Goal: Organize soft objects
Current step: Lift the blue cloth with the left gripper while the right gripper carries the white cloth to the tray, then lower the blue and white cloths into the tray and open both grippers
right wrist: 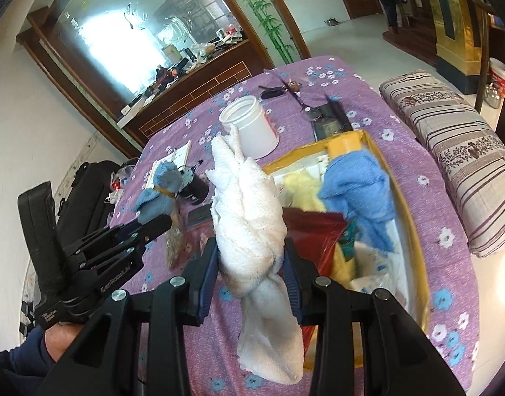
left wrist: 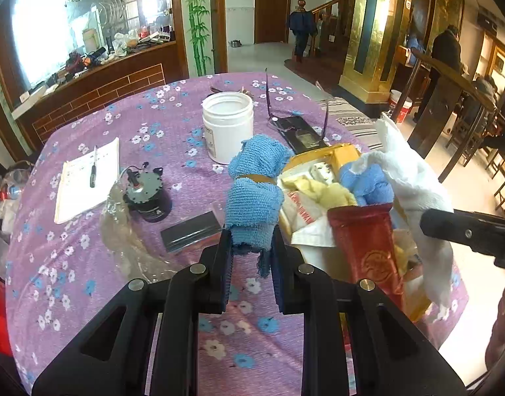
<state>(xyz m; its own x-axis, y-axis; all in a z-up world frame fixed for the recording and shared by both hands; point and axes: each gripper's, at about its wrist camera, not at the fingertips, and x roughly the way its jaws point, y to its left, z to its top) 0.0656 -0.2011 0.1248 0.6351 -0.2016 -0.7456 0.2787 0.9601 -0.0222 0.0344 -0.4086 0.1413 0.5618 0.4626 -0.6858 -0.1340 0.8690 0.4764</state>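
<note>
1. Left wrist view: the left gripper point(left wrist: 252, 250) has its jaws pinched on the lower end of a rolled blue towel point(left wrist: 255, 191), which is tied round the middle with a tan band point(left wrist: 256, 178). The roll is held above the purple tablecloth point(left wrist: 87, 237), just left of the yellow box point(left wrist: 343, 153).
2. Same view: the box already holds another blue cloth point(left wrist: 367, 184) and a pale yellow cloth point(left wrist: 331, 191). A red packet point(left wrist: 367, 247) stands at its near edge.
3. Right wrist view: the right gripper point(right wrist: 250, 275) has its jaws clamped on a twisted white towel point(right wrist: 249, 217), which is held over the box's near left corner point(right wrist: 414, 217).
4. Judgement: to finish well, each roll should go down onto free space in the box, clear of the red packet, before its jaws open.
5. Limits: the white towel hides much of the box interior, so the free room cannot be confirmed. The box's near wall is cut off by the grippers.
</note>
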